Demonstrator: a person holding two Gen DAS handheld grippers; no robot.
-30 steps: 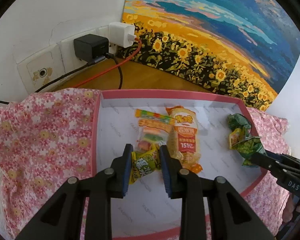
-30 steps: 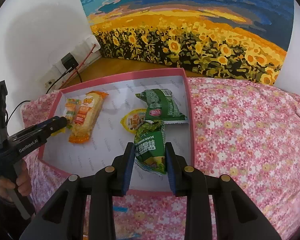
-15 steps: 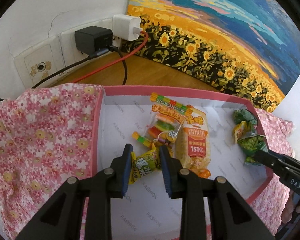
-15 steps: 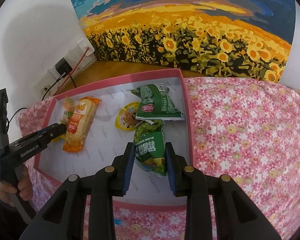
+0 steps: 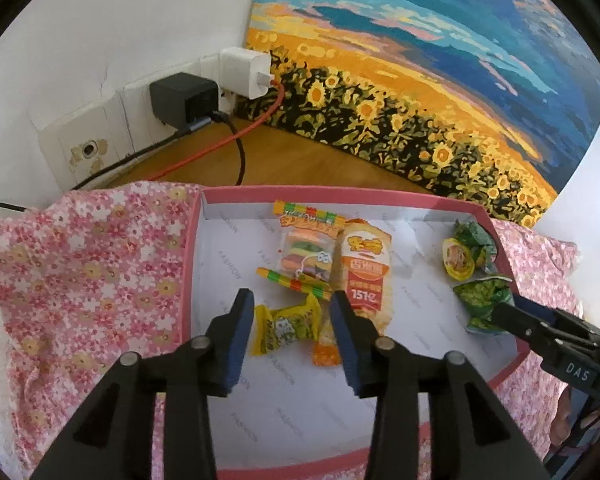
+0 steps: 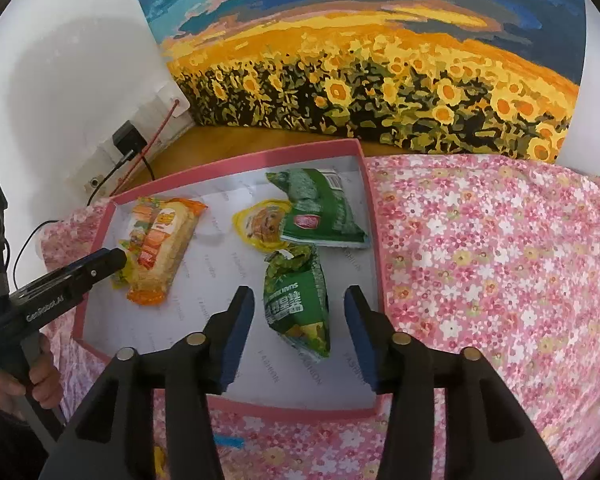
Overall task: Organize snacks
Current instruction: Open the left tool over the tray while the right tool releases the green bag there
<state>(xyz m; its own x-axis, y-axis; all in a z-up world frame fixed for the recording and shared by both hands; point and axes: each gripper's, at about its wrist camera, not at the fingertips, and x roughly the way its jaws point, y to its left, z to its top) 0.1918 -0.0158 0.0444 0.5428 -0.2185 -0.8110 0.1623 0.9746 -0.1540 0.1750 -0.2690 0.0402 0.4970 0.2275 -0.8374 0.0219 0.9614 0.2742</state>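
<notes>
Both jaws stand apart: your left gripper (image 5: 290,326) straddles the yellow candy (image 5: 286,326), your right gripper (image 6: 298,330) the green packet (image 6: 296,312), both lying in the pink tray (image 6: 370,248). Lift straight back so neither pad drags its snack out of line.

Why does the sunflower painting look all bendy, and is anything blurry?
Left wrist view: the fisheye lens curves the sunflower painting and darkens the corners; the snacks in the pink box look sharp. Right wrist view: same bending, the painting's bottom edge bows, and a soft grey shadow falls on the white wall.
</notes>
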